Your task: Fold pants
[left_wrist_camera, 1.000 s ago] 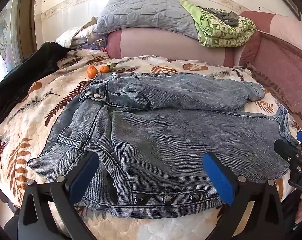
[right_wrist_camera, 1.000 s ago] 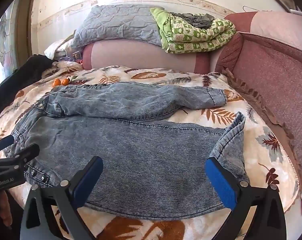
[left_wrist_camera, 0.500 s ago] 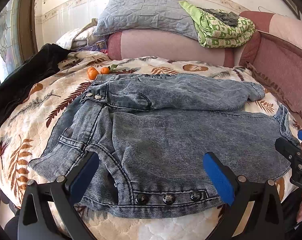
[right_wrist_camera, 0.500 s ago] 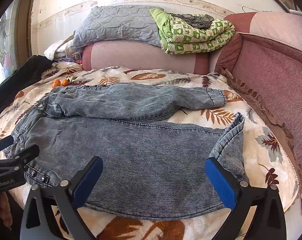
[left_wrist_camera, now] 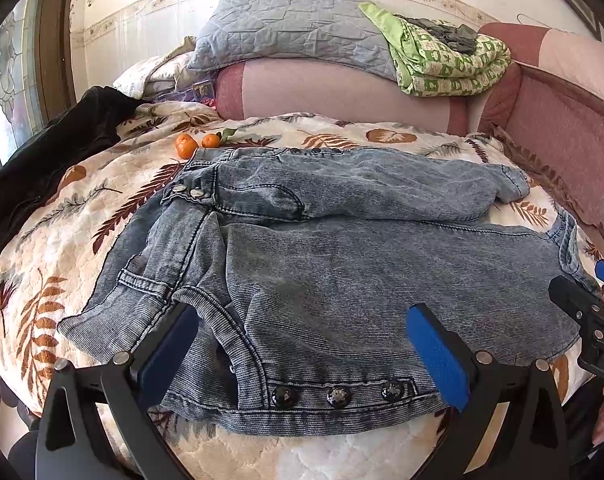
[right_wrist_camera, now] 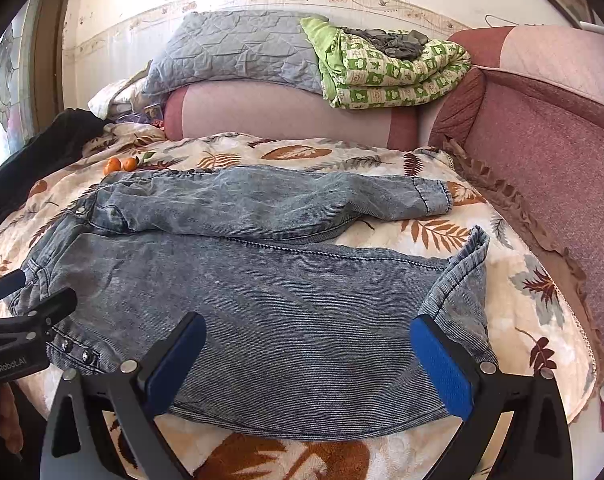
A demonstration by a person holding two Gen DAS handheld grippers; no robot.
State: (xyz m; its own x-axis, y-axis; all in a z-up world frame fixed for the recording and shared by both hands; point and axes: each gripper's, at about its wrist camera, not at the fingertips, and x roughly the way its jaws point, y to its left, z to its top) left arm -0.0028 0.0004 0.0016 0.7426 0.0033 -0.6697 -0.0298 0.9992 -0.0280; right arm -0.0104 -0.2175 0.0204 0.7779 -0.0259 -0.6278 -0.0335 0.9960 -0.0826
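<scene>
Washed grey-blue denim pants (left_wrist_camera: 342, 248) (right_wrist_camera: 261, 288) lie spread on a leaf-print quilt (left_wrist_camera: 61, 216) (right_wrist_camera: 542, 320), waist to the left, both legs running right, the far leg bent slightly away. My left gripper (left_wrist_camera: 306, 344) hovers open over the near waistband with its three dark buttons (left_wrist_camera: 338, 394), blue pads apart, nothing between them. My right gripper (right_wrist_camera: 310, 354) hangs open above the near leg close to its cuff (right_wrist_camera: 466, 276). Each gripper shows at the edge of the other's view.
Two small oranges (left_wrist_camera: 195, 144) rest just beyond the waist. A black garment (left_wrist_camera: 49, 152) drapes the left edge. Pillows, a grey quilt (left_wrist_camera: 293, 28) and a green patterned blanket (left_wrist_camera: 450, 60) pile up at the back. A maroon headboard (right_wrist_camera: 550, 160) bounds the right.
Both views have shifted only slightly; the pants have not moved and both grippers stay open over the near edge.
</scene>
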